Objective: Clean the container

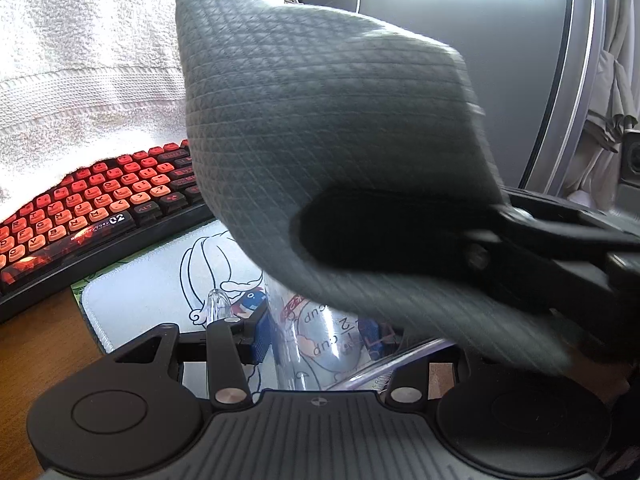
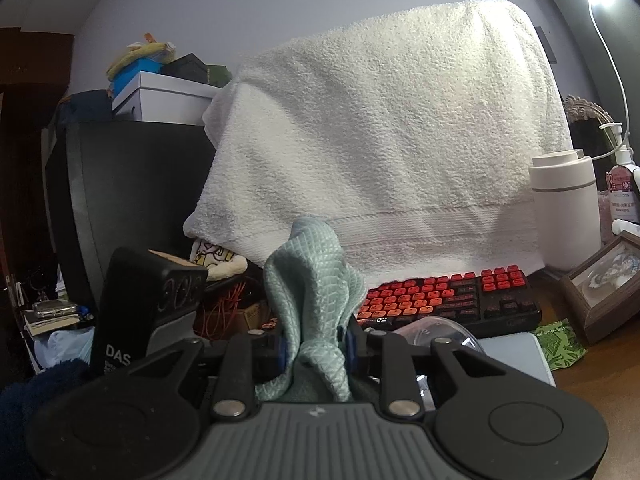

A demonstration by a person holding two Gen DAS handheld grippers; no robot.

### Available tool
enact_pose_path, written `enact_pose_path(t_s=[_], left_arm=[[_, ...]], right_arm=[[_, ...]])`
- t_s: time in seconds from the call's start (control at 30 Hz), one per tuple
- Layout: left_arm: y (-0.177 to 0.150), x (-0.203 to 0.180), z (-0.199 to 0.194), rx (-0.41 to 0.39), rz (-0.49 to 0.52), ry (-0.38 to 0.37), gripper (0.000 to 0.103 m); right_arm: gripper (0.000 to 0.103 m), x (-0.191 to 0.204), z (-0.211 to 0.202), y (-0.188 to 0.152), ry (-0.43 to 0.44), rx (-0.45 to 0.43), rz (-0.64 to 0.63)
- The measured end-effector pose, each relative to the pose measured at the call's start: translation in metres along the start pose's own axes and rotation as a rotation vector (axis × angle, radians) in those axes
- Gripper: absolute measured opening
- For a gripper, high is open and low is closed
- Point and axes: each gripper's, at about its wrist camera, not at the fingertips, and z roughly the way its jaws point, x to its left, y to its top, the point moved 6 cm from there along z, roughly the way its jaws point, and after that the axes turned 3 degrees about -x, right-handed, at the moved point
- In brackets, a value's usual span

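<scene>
A white towel [image 2: 380,152] draped over something tall fills the back of the surface in the right wrist view; the left wrist view catches only its lower part [image 1: 80,60]. That same right view alone shows the dark box [image 2: 128,200] beside the towel with cartons stacked on top, a white lidded canister [image 2: 564,208] at the right edge of the surface, and a wooden frame [image 2: 604,292] near it. In front of the towel lies the keyboard [image 2: 448,300] with red glowing keys, seen in the left view too [image 1: 92,208], where a printed mat [image 1: 160,280] shows just in front of it.

The teal cloth [image 2: 316,300] is pinched in the right claw [image 2: 316,350], whose blue pads press into its folds. In the left view this cloth [image 1: 328,140] looms large and blurred, covering most of the frame, with a dark finger of the right claw [image 1: 400,232] behind it.

The clear measuring cup [image 1: 316,344], the container, is held between the fingers of the left claw [image 1: 320,348], close to that camera, with the cloth directly over it. The right view shows only a sliver of its clear rim [image 2: 436,330] beside the claw.
</scene>
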Motion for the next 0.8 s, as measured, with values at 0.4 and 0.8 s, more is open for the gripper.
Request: enact_pose_path(t_s=[0.4,0.8], left_arm=[[0.0,0.006,0.001,0.0,0.005,0.003,0.045],[-0.001,0.015,-0.004,0.0,0.003,0.001,0.044]], right_arm=[[0.022,-0.025,0.009,0.014,-0.075,-0.005,0.059],[0.024,0.009,-0.017,0.001,-0.029,-0.037,0.023]])
